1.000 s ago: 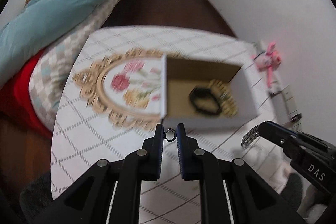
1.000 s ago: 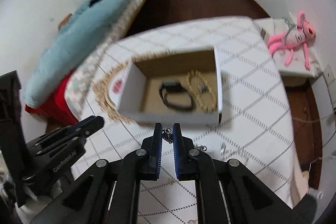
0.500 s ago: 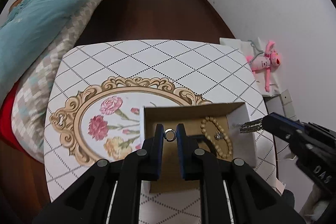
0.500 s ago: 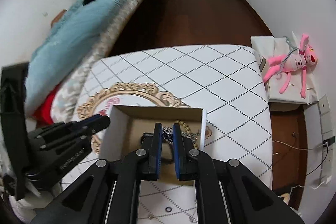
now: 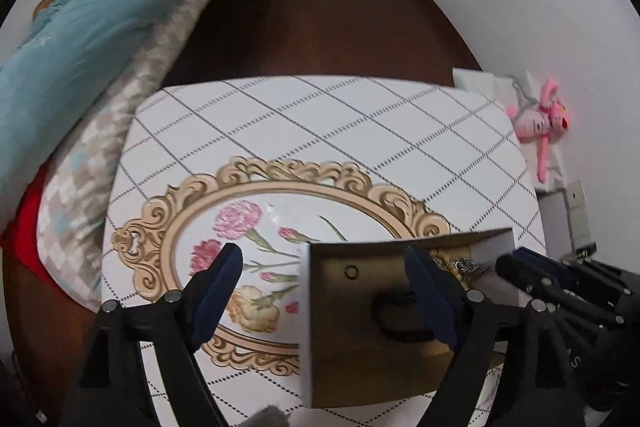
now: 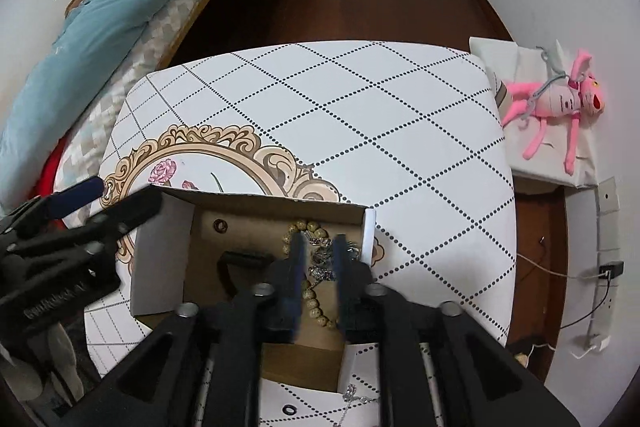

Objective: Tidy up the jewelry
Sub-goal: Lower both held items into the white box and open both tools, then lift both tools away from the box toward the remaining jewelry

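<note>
An open cardboard box (image 5: 316, 343) (image 6: 160, 259) sits on the white patterned table. A small metal ring (image 5: 351, 271) (image 6: 219, 225) lies loose on its floor. A black band (image 5: 400, 319) (image 6: 240, 261), a wooden bead bracelet (image 6: 316, 307) and a silver chain (image 6: 320, 263) also lie inside. My left gripper (image 5: 324, 277) is wide open above the box, empty. My right gripper (image 6: 319, 261) is partly open over the box's right side, with the silver chain between its fingers, seemingly loose.
A ring (image 6: 289, 409) and a silver chain (image 6: 356, 397) lie on the table (image 6: 360, 115) in front of the box. A bed (image 5: 80, 27) stands to the left. A pink plush toy (image 6: 560, 103) lies on a low stand at the right.
My left gripper has opened and the ring has dropped into the box. My right gripper has opened somewhat over the box, loosening its hold on the silver chain.
</note>
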Tool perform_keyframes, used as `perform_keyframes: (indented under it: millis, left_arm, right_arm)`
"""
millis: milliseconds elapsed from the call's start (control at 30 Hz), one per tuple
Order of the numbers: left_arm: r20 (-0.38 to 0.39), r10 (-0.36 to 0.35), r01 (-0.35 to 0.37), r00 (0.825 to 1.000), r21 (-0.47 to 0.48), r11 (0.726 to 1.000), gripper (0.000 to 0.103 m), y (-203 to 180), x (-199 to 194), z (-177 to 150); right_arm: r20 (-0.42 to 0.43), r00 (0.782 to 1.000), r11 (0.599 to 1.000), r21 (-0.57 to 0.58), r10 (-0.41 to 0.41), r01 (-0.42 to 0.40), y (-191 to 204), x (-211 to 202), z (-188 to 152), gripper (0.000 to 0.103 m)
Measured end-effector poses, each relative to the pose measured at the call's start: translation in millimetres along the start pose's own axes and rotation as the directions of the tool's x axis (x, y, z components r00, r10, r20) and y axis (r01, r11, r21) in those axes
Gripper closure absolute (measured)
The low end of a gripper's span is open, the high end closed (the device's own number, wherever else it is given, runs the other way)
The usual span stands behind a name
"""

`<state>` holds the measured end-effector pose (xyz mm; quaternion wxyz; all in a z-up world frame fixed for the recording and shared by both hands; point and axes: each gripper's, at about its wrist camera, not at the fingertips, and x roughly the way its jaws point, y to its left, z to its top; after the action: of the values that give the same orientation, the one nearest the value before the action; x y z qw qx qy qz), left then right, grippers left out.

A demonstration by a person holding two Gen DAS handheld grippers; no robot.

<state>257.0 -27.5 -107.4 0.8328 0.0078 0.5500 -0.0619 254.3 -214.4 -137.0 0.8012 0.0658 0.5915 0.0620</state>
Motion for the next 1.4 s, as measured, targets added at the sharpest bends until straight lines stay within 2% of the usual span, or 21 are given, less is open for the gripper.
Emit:
perform_keyframes:
  millis: [33,100,167,200,233,300,367,500,800,1100,1400]
  left_arm:
    - [0.006,0.016,-0.016,1.0,-0.003,1.0,0.02,1.8,-1.2,0.5]
    - [0.019,0.034,-0.034,0.999,-0.008,0.999,0.019,5.8,-3.7,-1.1]
    - [0.032,0.059,-0.059,0.998,-0.006,0.998,0.009,7.8,-5.9,-4.6]
    - [0.046,0.071,-0.071,0.996,-0.002,0.998,0.006,8.7,-7.5,-7.8]
    - [0.063,0.087,-0.087,0.994,0.002,0.996,0.004,8.9,-8.7,-11.6]
    - [0.086,0.116,-0.118,0.99,0.015,0.993,0.004,8.7,-10.3,-19.4]
    - [0.105,0.136,-0.139,0.985,0.02,0.99,0.0,8.2,-10.4,-26.7]
    - [0.122,0.161,-0.165,0.979,0.027,0.986,0.0,5.4,-8.8,-43.1]
    - [0.111,0.143,-0.142,0.983,-0.018,0.99,0.0,4.8,-11.9,-70.3]
    - [0.166,0.163,-0.157,0.973,-0.048,0.986,0.0,-2.0,-49.9,-96.4]
    - [0.252,0.118,-0.114,0.961,-0.031,0.993,0.0,-11.4,-105.1,-120.4]
  right_arm:
    - [0.005,1.0,1.0,0.005,-0.001,0.001,-0.9,-1.7,-0.9,0.053]
    - [0.018,1.0,1.0,0.01,-0.009,0.009,-3.0,-5.2,-3.2,0.037]
    - [0.033,0.998,0.999,0.006,-0.048,0.047,-3.1,-8.7,-6.6,0.035]
    - [0.037,0.997,0.997,0.003,-0.071,0.071,-2.5,-9.7,-8.3,0.025]
    - [0.042,0.992,0.993,-0.004,-0.121,0.121,-1.8,-10.1,-12.8,0.008]
    - [0.055,0.983,0.984,-0.013,-0.176,0.177,-0.7,-10.0,-20.8,0.002]
    - [0.056,0.975,0.976,-0.017,-0.214,0.216,0.1,-7.6,-29.3,0.002]
    - [0.064,0.965,0.967,-0.01,-0.253,0.255,-2.3,-4.4,-45.5,0.001]
    - [0.086,0.965,0.969,0.029,-0.249,0.247,-10.2,-13.4,-67.7,0.0]
    - [0.19,0.945,0.964,0.048,-0.266,0.262,-5.4,-54.9,-93.8,0.0]
    - [0.302,0.914,0.963,0.07,-0.271,0.262,5.4,-115.0,-124.0,0.0]
